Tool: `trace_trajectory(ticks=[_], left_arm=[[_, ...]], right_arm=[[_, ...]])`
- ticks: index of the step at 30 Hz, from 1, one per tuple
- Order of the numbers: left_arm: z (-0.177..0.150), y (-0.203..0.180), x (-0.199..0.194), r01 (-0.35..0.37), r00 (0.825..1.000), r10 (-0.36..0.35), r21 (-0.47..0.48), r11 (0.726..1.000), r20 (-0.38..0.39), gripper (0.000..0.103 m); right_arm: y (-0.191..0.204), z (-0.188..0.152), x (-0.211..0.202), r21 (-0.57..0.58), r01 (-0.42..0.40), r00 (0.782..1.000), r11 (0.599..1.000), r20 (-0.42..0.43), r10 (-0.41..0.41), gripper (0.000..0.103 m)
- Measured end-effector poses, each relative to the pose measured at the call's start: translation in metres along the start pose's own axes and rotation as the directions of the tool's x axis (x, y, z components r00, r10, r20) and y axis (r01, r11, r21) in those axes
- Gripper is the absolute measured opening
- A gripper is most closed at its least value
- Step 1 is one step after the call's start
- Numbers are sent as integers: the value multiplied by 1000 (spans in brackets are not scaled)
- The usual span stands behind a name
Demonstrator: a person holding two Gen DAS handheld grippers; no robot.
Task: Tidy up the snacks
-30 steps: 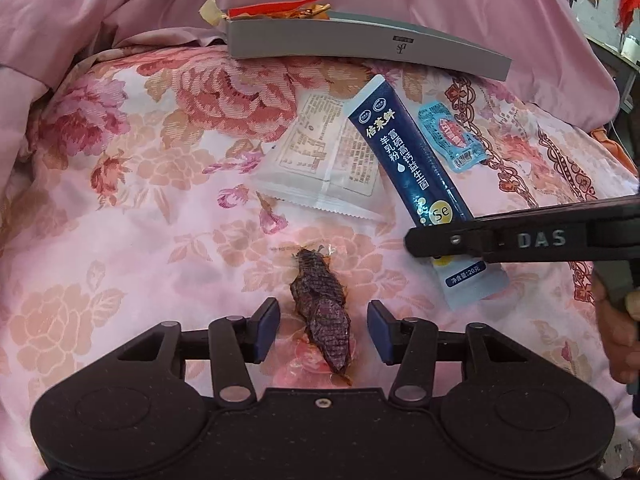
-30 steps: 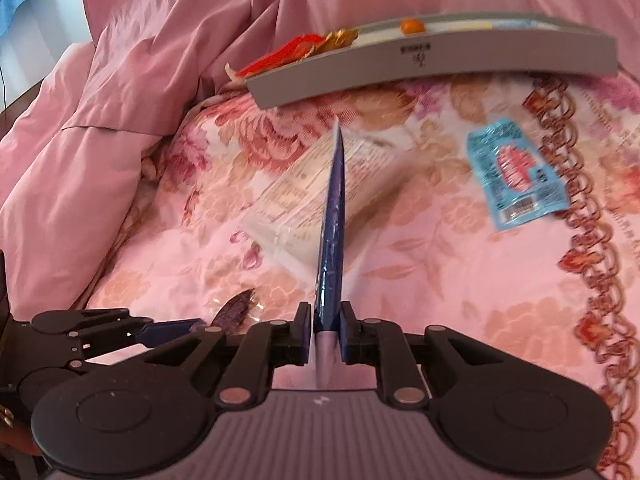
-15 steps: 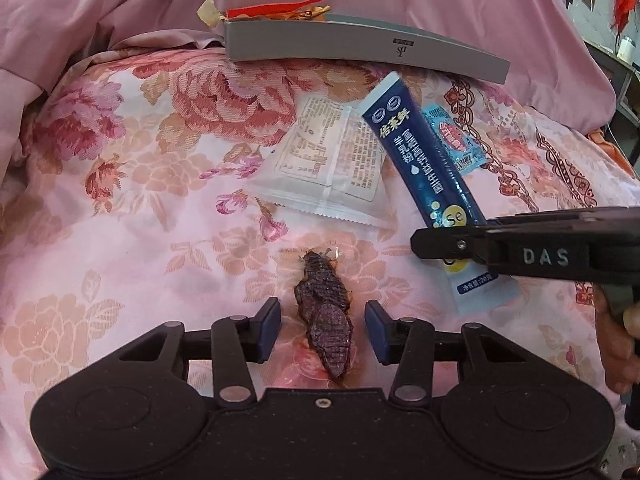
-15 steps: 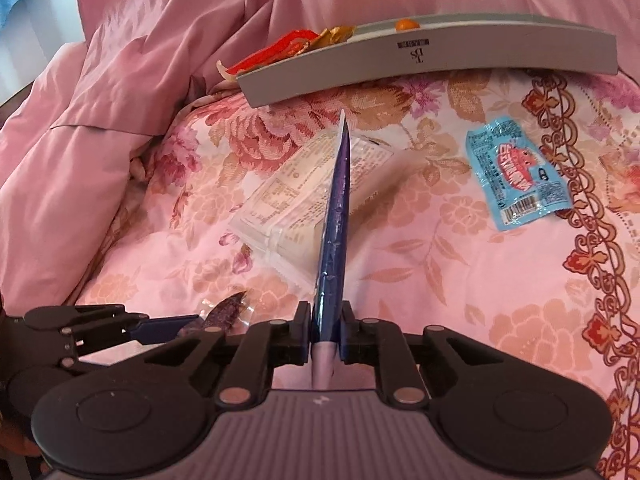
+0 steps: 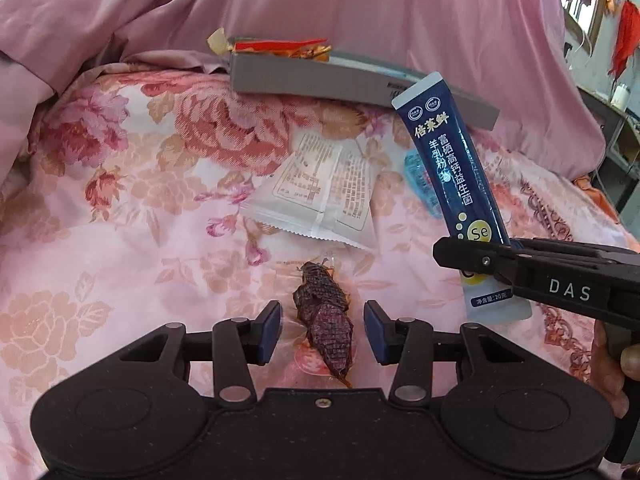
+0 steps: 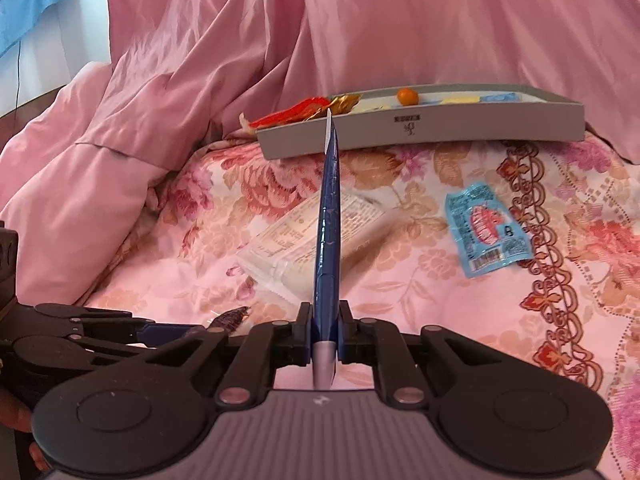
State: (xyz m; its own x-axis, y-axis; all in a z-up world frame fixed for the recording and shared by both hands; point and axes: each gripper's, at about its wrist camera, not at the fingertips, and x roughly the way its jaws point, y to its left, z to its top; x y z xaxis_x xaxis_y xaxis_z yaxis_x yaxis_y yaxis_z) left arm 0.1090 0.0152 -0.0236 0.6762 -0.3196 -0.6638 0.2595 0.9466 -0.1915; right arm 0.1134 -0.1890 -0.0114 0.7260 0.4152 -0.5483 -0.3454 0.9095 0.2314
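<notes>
The right gripper was clamped on the blue sachet's lower end, held edge-up clear of the floral bedspread, seemingly bound for the grey tray at the bedspread's far edge; the left gripper hung spread, straddling the dried-meat packet near the front edge, ready to pinch.

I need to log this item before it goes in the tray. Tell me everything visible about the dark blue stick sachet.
The dark blue stick sachet is a long, narrow, glossy foil-like packet with white Chinese lettering, two round seals near the top, yellow dots with "Se" low down, and pale sealed ends. The right gripper is shut on its lower end, holding it raised off the floral bedspread, tilted, top end toward the grey tray. Nothing else touches it.
</notes>
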Motion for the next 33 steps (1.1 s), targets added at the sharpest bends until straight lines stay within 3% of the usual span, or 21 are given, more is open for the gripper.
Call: trace_trajectory(ticks=[7, 13, 19, 27, 33], left_arm=[[-5, -6, -6, 17, 999, -18, -25, 1000, -32, 46], [-11, -19, -20, 45, 999, -45, -21, 999, -7, 46], [-8, -23, -27, 29, 998, -28, -17, 999, 55, 47], [34, -17, -36, -29, 985, 36, -40, 999, 166, 47], [101, -11, -36, -60, 963, 68, -39, 997, 259, 47]], right_arm=[[-7, -1, -7, 20, 0, 1000, 1000, 3, 0, 13], [-12, -7, -13, 37, 1, 1000, 999, 0, -1, 13], [-17, -9, -20, 59, 3, 1000, 998, 14, -3, 13], [-21, 13, -30, 44, -16, 998, 999, 59, 13, 13], [-30, 56, -30, -3, -16, 998, 1000, 56, 16, 13]])
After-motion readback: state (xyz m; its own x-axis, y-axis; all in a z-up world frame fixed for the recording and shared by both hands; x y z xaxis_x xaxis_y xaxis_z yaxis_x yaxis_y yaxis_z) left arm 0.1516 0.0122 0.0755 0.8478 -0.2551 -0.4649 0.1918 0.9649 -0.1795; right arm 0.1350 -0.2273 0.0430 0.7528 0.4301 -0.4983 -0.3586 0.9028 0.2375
